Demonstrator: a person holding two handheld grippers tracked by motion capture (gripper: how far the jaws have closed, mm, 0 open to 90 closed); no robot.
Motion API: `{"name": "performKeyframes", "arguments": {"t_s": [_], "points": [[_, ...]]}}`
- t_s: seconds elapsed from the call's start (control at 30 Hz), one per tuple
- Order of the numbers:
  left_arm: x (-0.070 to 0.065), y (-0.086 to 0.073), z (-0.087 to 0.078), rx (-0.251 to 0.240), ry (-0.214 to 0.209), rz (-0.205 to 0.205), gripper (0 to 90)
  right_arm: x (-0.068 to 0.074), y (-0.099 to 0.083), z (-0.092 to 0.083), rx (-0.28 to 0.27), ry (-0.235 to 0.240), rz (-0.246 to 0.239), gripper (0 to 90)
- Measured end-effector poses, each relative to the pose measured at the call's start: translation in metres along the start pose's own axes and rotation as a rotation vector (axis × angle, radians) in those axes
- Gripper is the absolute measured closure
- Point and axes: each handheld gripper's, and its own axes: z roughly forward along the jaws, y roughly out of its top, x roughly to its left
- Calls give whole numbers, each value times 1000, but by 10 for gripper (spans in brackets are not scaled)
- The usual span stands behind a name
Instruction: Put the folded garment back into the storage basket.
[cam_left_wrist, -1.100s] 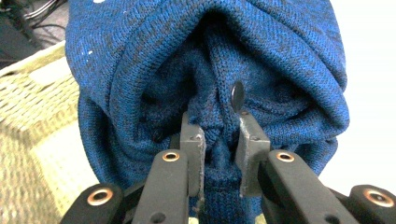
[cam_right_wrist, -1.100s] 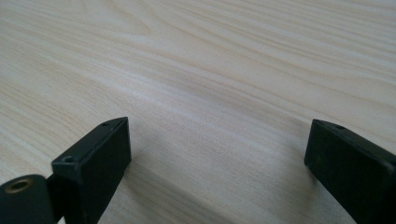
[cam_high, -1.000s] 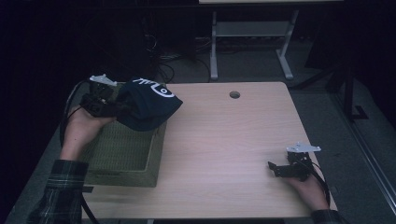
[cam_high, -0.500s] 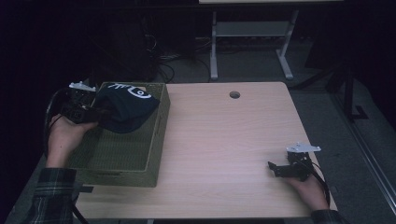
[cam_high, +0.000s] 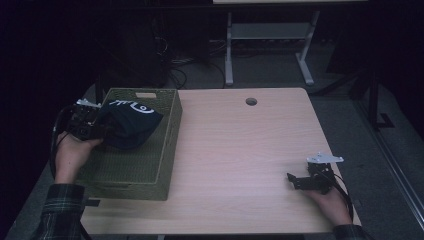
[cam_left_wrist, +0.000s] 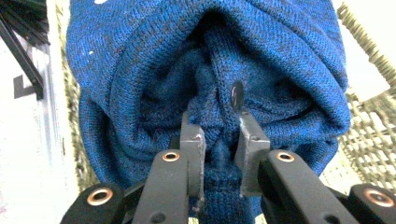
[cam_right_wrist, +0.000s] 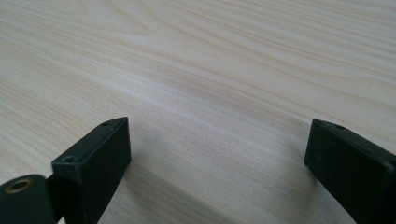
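Observation:
A dark blue knitted hat with a white pattern hangs over the left part of an olive woven basket. My left gripper is at the basket's left rim, shut on a fold of the blue hat; the knit bulges around the left gripper and its jaws pinch the cloth. Whether the hat touches the basket floor is hidden. My right gripper rests low on the table near its front right edge, held by a hand. That right gripper is open, with bare wood between its jaws.
A round cable hole sits in the tabletop near the far edge. Behind the table stand a white metal frame and tangled cables on a dark floor. The basket takes up the table's left third.
The left hand has carried the hat leftward and down, from above the basket's far corner to its left side. The basket now sits farther back. The right gripper has stayed put.

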Motion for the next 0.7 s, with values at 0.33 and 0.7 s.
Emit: {"name": "performKeyframes", "arguments": {"t_s": [0.33, 0.7], "points": [[-6, -11, 34, 45, -23, -6, 755, 0, 0, 0, -1, 0, 1, 66], [-12, -23, 74, 125, -60, -11, 753, 0, 0, 0, -1, 0, 3, 67]]}}
